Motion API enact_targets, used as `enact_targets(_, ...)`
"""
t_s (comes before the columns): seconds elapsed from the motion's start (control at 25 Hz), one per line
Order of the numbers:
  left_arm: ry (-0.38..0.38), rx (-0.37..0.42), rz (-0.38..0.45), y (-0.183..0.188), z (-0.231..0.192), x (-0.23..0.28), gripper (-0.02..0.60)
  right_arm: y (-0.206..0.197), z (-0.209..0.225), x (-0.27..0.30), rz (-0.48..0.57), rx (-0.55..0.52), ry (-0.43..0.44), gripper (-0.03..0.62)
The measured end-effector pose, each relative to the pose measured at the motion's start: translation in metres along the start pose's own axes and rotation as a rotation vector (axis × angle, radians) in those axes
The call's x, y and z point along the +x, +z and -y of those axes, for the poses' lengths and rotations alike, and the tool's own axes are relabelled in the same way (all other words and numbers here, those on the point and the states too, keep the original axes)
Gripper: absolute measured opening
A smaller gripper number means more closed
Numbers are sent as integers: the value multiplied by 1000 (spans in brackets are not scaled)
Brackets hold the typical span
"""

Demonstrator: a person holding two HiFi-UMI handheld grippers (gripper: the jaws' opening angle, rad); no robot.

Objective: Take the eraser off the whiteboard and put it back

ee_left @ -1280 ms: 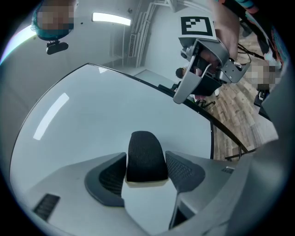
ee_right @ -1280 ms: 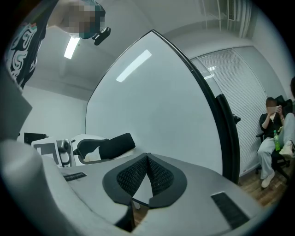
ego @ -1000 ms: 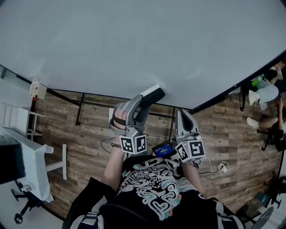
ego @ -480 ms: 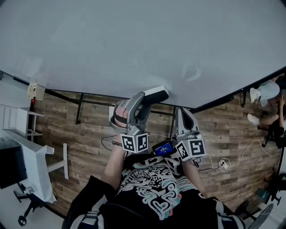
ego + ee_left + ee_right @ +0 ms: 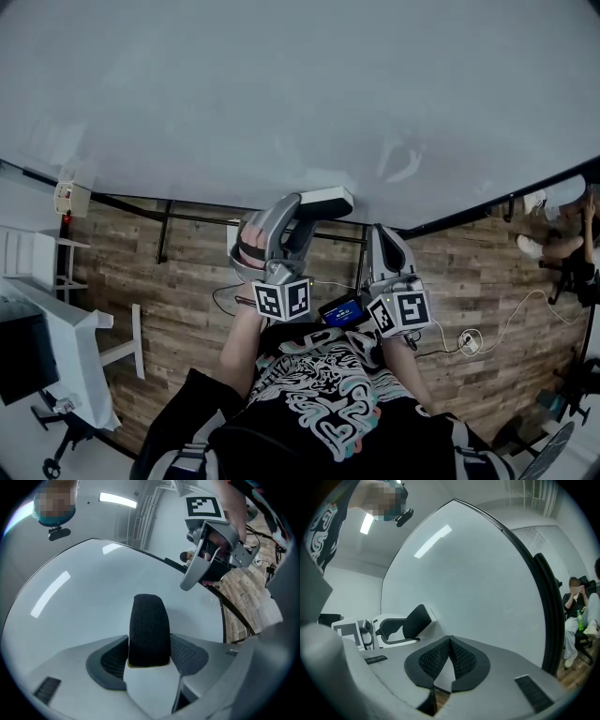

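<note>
The eraser (image 5: 323, 199), a white block with a black felt face (image 5: 149, 630), sits between the pads of my left gripper (image 5: 298, 214), which is shut on it. It is held level at the lower part of the whiteboard (image 5: 281, 94); I cannot tell whether it touches the board. In the right gripper view the eraser (image 5: 417, 619) shows at the left, sticking out of the left gripper (image 5: 389, 632). My right gripper (image 5: 384, 246) is just right of the left one, jaws shut (image 5: 450, 657) with nothing between them, pointing at the board (image 5: 478, 588).
The board's black frame (image 5: 469, 211) runs along its lower edge over a wooden floor (image 5: 178, 281). A white table and chair (image 5: 66, 328) stand at the left. A seated person (image 5: 576, 620) is at the far right. Cables and a plug (image 5: 466, 347) lie on the floor.
The head view has shifted slightly, and the eraser now looks a little more level against the board. Both grippers stay about where they were, their grips unchanged.
</note>
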State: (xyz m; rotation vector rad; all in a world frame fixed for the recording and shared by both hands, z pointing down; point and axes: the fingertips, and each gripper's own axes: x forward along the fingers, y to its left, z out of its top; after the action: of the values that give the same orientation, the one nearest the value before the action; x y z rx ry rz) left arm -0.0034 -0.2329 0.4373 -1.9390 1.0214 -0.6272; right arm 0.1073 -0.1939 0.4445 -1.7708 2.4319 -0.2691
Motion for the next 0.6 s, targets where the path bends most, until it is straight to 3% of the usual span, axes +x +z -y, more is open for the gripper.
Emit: enact_targets(0.6,0,1,24,-7,0,11,262,-4,7,7,-3,11,-35,15)
